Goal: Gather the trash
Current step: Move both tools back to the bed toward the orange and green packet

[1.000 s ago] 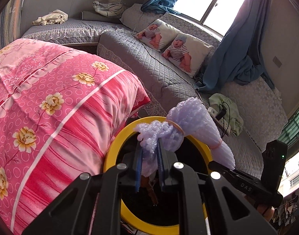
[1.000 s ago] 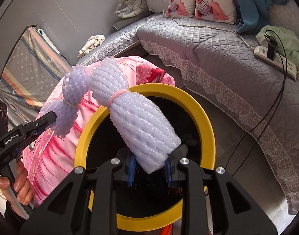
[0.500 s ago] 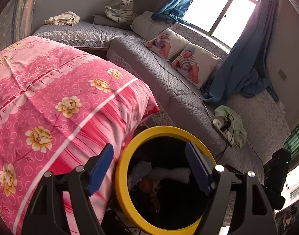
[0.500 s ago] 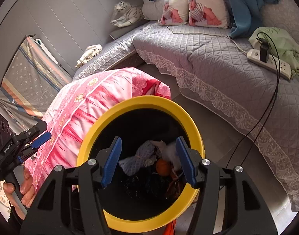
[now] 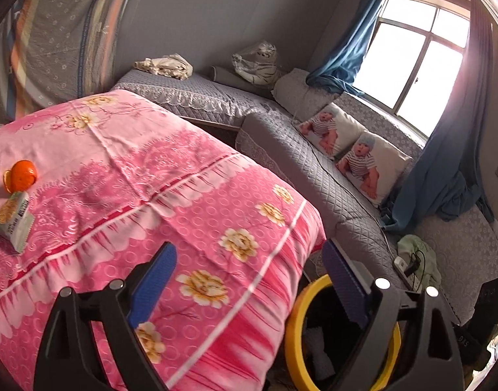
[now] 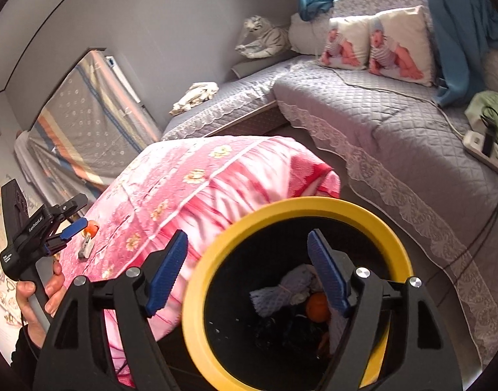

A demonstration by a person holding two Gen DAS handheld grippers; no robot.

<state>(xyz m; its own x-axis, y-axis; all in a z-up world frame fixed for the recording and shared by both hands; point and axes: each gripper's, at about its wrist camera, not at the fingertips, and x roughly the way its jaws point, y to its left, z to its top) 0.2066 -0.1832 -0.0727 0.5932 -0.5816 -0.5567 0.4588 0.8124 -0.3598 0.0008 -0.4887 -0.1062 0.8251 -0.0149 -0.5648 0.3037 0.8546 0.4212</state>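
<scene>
Both the right gripper (image 6: pixel 247 268) and the left gripper (image 5: pixel 249 288) were spread wide and empty, the right one above the yellow-rimmed bin (image 6: pixel 196 293), where the foam net (image 6: pixel 281 290) lay. Farther off on the pink bedcover (image 5: pixel 125 169), the snack packet (image 5: pixel 12 223) looked light, crinkly and best pinched at an edge, with the orange (image 5: pixel 22 174) touching it and likely to roll. Nothing blocked the reach.

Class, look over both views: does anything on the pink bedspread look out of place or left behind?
Yes. An orange peel and a small snack packet lie loose near the far edge of the pink bedspread, beside each other; whether they touch is unclear. They look like litter, while other trash already sits in the yellow-rimmed bin.
</scene>
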